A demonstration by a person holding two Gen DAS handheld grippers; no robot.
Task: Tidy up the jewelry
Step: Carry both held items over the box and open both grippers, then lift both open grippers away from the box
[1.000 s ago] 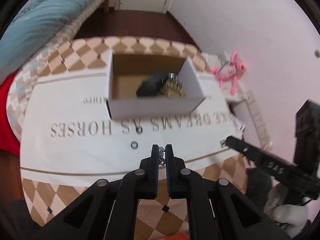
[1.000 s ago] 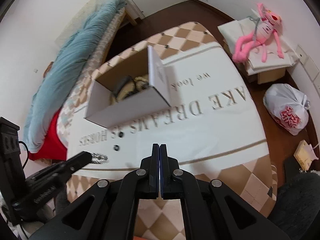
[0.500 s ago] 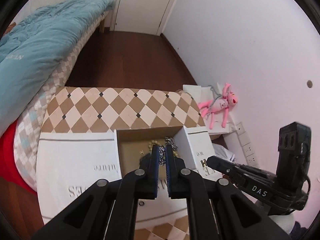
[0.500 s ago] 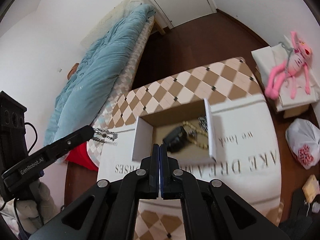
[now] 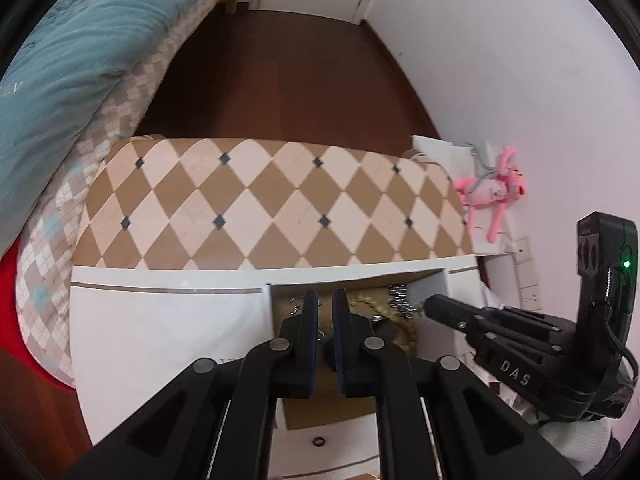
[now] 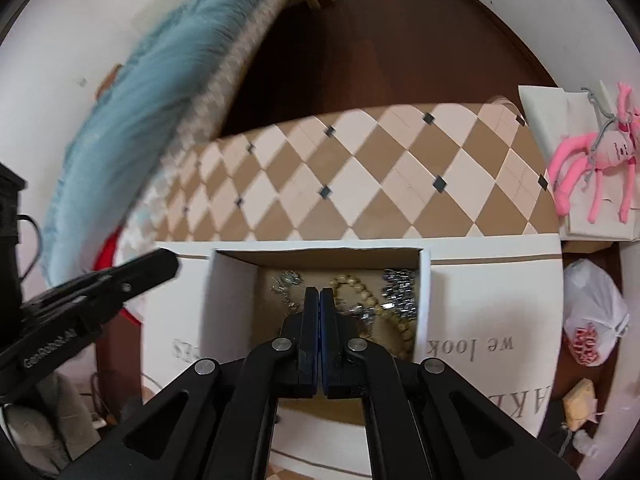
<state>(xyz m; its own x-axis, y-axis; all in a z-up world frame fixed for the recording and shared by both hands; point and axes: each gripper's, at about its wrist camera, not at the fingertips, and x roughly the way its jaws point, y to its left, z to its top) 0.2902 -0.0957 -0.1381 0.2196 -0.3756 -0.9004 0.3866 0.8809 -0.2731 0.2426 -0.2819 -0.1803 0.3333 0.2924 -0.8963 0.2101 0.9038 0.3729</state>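
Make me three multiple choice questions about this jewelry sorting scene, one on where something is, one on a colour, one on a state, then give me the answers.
1. Where does the small dark ring lie?
A. inside the box
B. on the white cloth in front of the box
C. on the bed

2. What colour is the plush toy beside the table?
A. pink
B. green
C. yellow

3. How does the right claw stand?
A. wide open
B. shut, nothing visible between its fingers
C. shut on the bead bracelet

Answers:
1 B: the left wrist view shows the ring on the cloth outside the box's near wall.
2 A: its body and long limbs are pink.
3 B: its fingers meet with no gap, and the bead bracelet lies in the box past them.
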